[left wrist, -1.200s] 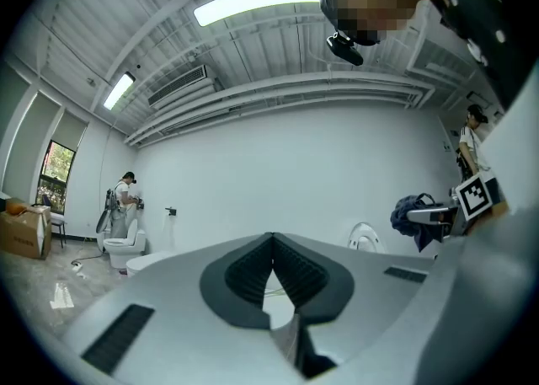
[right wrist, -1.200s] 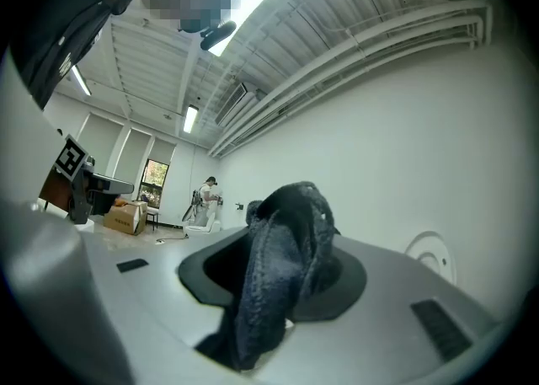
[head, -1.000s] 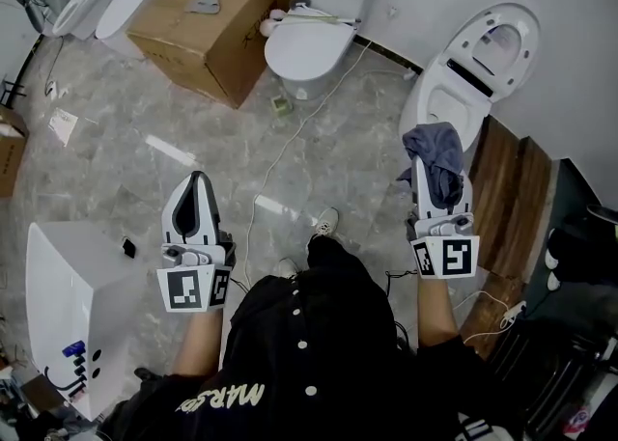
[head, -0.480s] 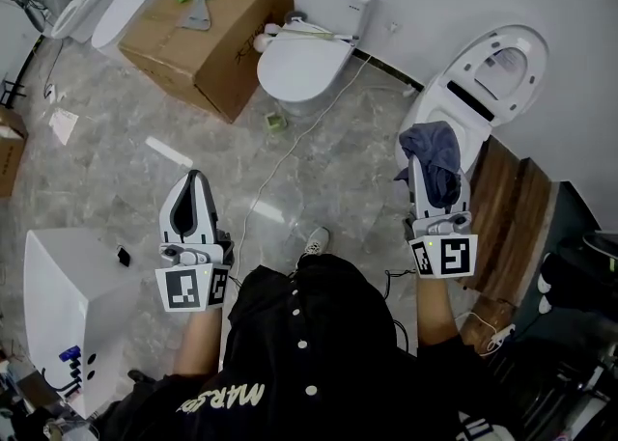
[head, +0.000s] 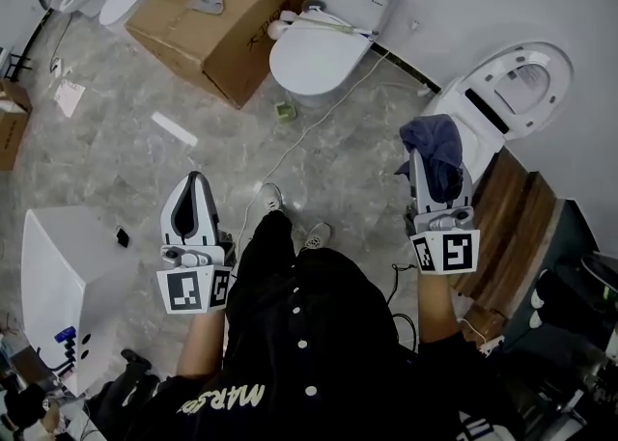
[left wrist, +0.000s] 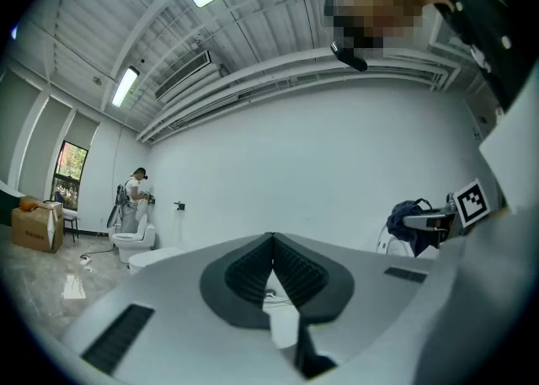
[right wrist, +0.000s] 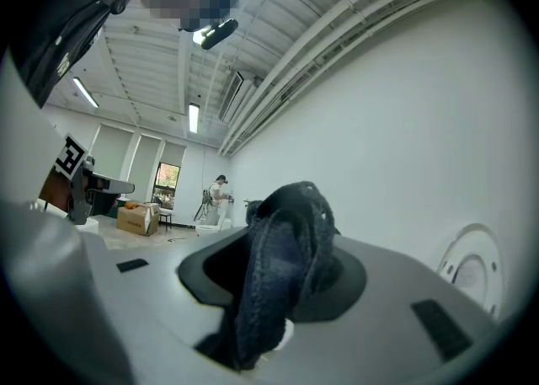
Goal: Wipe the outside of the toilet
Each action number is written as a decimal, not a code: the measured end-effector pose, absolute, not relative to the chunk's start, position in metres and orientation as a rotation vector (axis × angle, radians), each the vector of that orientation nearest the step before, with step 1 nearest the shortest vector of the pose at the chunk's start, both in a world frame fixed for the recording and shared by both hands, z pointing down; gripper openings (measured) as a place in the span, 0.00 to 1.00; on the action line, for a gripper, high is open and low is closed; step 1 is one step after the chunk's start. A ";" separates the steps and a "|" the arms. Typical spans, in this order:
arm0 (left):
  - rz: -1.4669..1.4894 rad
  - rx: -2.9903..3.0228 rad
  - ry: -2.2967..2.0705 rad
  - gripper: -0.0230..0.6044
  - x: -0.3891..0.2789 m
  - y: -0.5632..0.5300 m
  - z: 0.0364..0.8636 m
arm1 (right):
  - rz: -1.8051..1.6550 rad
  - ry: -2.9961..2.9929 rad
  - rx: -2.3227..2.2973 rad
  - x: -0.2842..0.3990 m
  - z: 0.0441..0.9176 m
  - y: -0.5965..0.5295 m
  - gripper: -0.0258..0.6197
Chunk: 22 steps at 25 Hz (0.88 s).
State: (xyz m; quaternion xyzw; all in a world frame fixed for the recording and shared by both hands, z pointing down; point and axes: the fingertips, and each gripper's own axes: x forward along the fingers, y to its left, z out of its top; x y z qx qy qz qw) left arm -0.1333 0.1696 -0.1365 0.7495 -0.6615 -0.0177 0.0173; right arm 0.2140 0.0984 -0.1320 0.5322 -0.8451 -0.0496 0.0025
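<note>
1. while the person stands over a grey stone floor (head: 116,164), the right gripper (head: 436,177) is clamped on a dark blue cloth (head: 435,150).
2. the cloth bunches up between that gripper's jaws, spills over their tips and hangs down in front of them, as the right gripper view shows.
3. an open-lidded toilet (head: 512,92) stands just ahead and to the right of the right gripper. from the head view the cloth overlaps the bowl's near edge, but whether they touch cannot be told.
4. the left gripper (head: 193,203) is off to the left, well apart from that toilet. its jaws meet at the tips with nothing between them.
5. a second toilet with its lid down (head: 314,58) sits well ahead, between the two grippers, with a cardboard box (head: 217,19) just to its left.
6. a wooden board (head: 512,222) lies just to the right of the right gripper.
</note>
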 end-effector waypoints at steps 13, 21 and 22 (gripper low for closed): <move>-0.079 2.426 -1.947 0.05 -0.162 0.053 -0.133 | -0.141 -2.564 1.734 0.183 -0.124 0.018 0.26; -0.041 2.421 -1.911 0.05 -0.178 0.001 -0.110 | -0.091 -2.571 1.650 0.147 -0.086 -0.032 0.26; -0.034 2.416 -1.911 0.05 -0.180 -0.003 -0.104 | -0.084 -2.568 1.645 0.145 -0.079 -0.037 0.26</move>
